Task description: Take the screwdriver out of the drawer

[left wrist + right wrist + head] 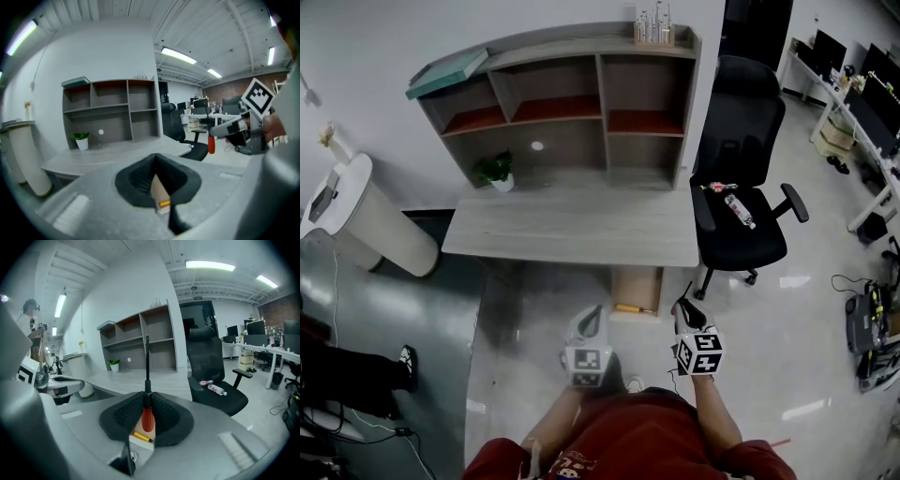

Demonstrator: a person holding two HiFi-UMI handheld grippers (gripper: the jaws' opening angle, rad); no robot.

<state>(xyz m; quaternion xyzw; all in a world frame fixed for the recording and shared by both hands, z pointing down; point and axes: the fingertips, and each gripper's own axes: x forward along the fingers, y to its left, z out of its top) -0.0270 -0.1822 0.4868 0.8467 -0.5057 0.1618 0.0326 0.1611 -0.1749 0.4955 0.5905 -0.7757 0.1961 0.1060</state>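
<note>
A screwdriver with a red handle [147, 418] and a thin black shaft stands upright between the pads of my right gripper [147, 397], which is shut on it. In the head view that gripper [682, 306] hovers just right of the open wooden drawer [636, 279] under the desk, the shaft [687, 289] pointing up. The left gripper view shows the red handle [211, 144] from the side. My left gripper [592, 315] hangs left of the drawer, its jaws [154, 157] together with nothing between them.
A yellow-handled tool [634, 307] lies in the drawer. The grey desk [572, 230] carries a shelf unit [562, 103] and a potted plant [496, 172]. A black office chair [739, 220] with a bottle stands right; a white bin [366, 220] stands left.
</note>
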